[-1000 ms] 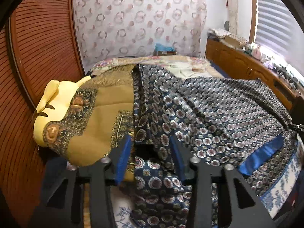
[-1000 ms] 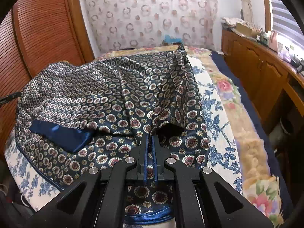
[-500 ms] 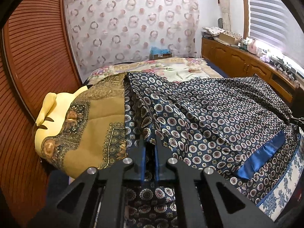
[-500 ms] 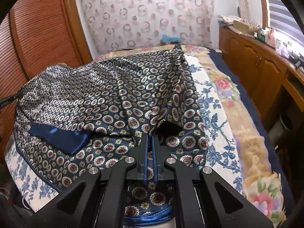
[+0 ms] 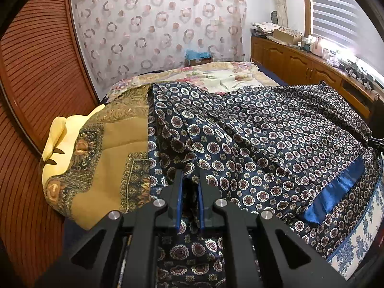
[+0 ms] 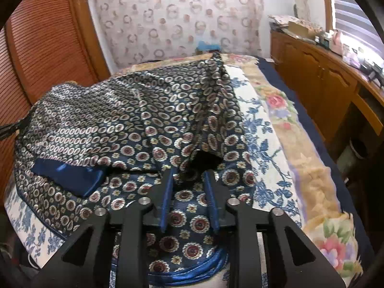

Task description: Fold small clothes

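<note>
A navy patterned garment (image 5: pixel 264 144), printed all over with small round medallions, is spread across a bed (image 6: pixel 271 144) covered by a white sheet with blue flowers. The garment is seen lying partly doubled over, its upper layer brought across the lower one, with a plain blue satin band (image 5: pixel 336 189) exposed near the fold. This layering suggests that a fold is under way, not finished.

The left gripper (image 5: pixel 189 184) is held low at the garment's near left edge. Its blue-padded jaws are drawn close, with a narrow gap in which a pinch of patterned cloth appears to be caught, so that this edge can be carried or kept taut. Just beside it, on the left, a mustard-yellow patterned cloth (image 5: pixel 108 153) is draped over a pale yellow cushion (image 5: pixel 57 132).

The right gripper (image 6: pixel 188 180) is positioned at the opposite near edge, above the garment's piped blue hem (image 6: pixel 206 271). Its jaws are parted, nothing is clamped, and patterned cloth is visible between them. It is judged that this side is released, or is about to be regripped.

A wooden slatted wardrobe (image 5: pixel 31 72) is seen to the left, a curtain with ring motifs (image 5: pixel 156 28) behind the bed, and a wooden sideboard (image 6: pixel 324 79) beneath a bright window to the right
</note>
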A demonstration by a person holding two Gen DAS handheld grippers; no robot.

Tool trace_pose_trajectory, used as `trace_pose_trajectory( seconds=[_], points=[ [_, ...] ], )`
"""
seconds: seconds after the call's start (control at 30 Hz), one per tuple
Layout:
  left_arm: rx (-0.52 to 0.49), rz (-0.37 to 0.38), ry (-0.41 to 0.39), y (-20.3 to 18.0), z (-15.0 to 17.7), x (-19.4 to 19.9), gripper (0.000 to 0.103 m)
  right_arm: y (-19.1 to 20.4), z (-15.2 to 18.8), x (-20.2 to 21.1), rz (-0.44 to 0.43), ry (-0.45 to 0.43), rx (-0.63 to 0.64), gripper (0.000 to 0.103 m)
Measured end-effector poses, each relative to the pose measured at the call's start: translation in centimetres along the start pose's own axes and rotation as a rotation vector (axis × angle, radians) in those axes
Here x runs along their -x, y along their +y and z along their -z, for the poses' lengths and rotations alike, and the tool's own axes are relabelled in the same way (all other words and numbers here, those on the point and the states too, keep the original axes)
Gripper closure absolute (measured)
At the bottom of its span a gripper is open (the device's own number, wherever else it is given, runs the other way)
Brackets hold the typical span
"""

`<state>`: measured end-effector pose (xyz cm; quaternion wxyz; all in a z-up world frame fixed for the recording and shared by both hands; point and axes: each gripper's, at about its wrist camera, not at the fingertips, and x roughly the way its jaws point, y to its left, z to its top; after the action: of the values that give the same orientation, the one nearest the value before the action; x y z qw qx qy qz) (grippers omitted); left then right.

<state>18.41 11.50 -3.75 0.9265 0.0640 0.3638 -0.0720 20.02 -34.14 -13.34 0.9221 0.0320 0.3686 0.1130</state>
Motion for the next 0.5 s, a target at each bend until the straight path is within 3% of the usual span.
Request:
trace_pose_trajectory(
  seconds=[0.23, 0.5],
  points=[
    [0.005, -0.001, 0.015, 0.1, 0.7, -0.6, 0.095, -0.4, -0.7, -0.5, 0.018, 0.023, -0.001, 0.065],
    [0.019, 0.029, -0.037, 0.1, 0.3, 0.7, 0.102, -0.2, -2.3, -2.3, -0.027, 0.071, 0.018, 0.064]
  ],
)
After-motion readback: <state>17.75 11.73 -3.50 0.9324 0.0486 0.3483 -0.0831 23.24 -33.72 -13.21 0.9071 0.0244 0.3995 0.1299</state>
